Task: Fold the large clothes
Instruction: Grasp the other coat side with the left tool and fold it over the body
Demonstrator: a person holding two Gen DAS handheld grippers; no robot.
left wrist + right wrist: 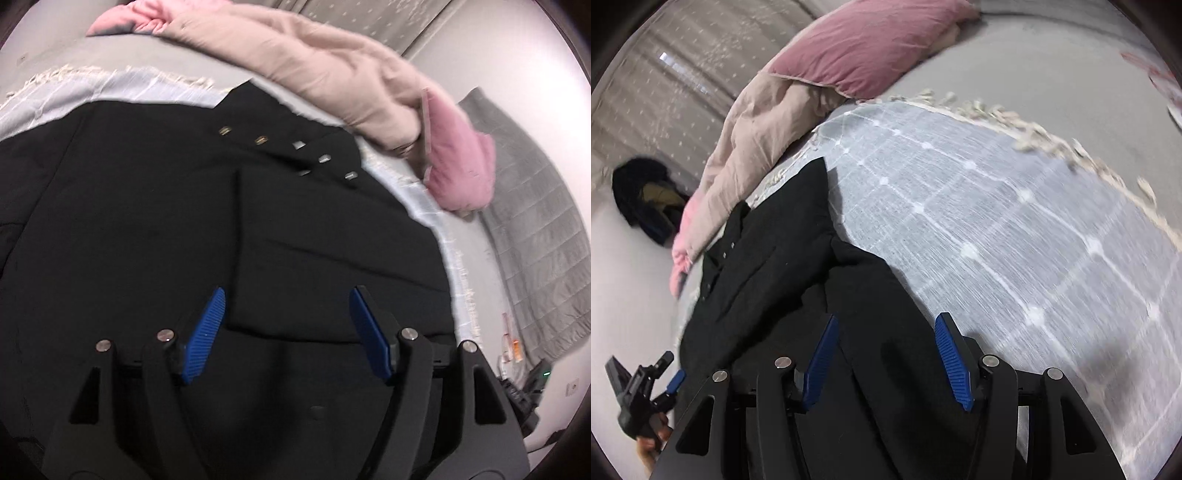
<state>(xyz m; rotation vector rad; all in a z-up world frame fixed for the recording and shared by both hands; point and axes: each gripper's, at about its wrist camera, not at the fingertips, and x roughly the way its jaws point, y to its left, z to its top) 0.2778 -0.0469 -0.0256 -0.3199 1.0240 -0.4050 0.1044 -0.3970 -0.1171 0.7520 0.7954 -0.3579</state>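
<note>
A black coat (147, 206) lies on a pale blue fringed throw (997, 206) spread over the bed (1052, 66), partly folded: one panel seems turned over the body, metal buttons (260, 140) showing near the far edge, while a sleeve (798, 206) trails loose toward the pink pillow (864, 48). The left gripper (288, 295) hovers above the cloth, fingers (207, 332) spread and holding nothing. The right gripper (886, 325) is likewise spread and empty. I judge the folding only begun, with sleeve and halving folds left.
</note>
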